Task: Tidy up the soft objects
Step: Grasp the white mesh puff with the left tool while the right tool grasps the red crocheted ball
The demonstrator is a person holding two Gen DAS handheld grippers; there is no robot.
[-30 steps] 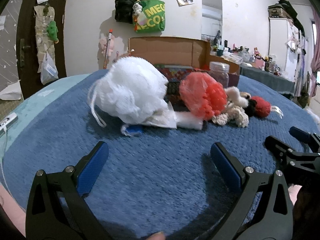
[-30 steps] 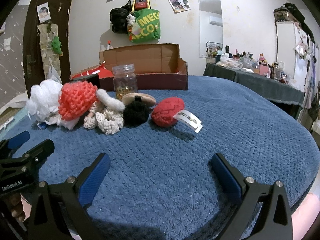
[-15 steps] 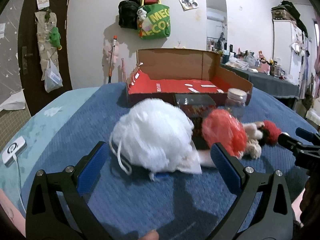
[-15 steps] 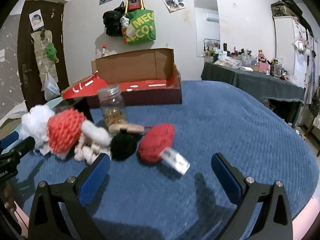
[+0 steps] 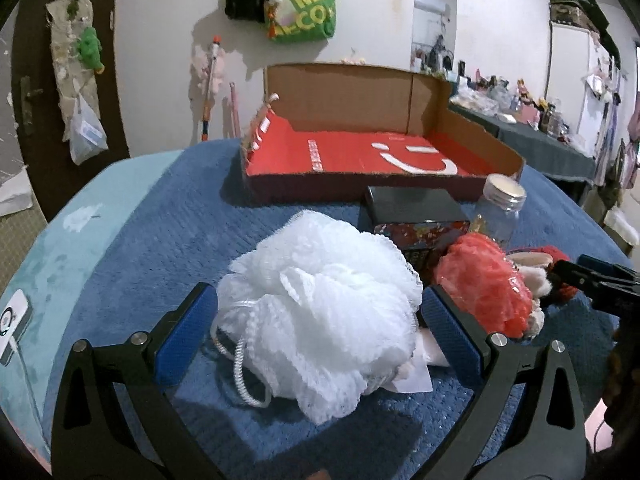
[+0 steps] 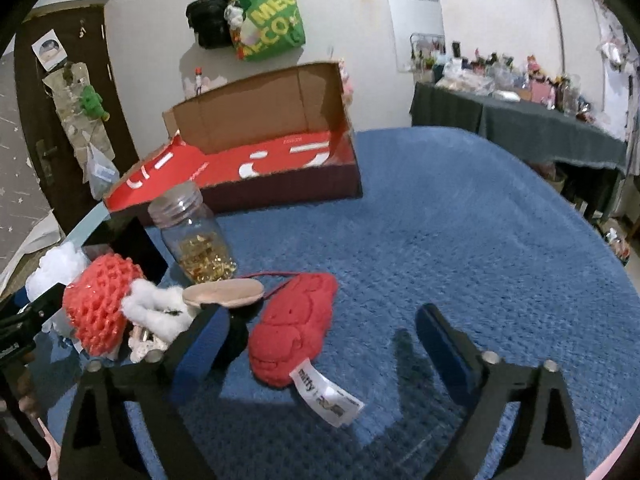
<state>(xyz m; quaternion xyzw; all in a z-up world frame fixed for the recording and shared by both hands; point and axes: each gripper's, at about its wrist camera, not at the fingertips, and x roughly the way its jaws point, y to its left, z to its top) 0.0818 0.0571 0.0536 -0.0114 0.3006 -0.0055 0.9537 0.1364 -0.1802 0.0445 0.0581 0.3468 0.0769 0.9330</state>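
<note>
White mesh pouf [image 5: 320,304] sits on blue blanket [image 5: 168,240], centre of left wrist view, between the spread fingers of the left gripper [image 5: 318,334]; blue pads flank it at 9 and 3 o'clock, contact unclear, prob. just beside, not clamped. Its cord loop [image 5: 240,364] hangs at 7 o'clock. Red knit ball [image 5: 486,288] touches the pouf at 3 o'clock.

Right gripper [image 6: 320,340] is also released, jaws wide, w/ red plush [image 6: 294,332] between them, tag [image 6: 326,396] at 5 o'clock. Glass jar [image 6: 196,236] at 11 o'clock, open cardboard box [image 6: 260,160] behind at 12.
</note>
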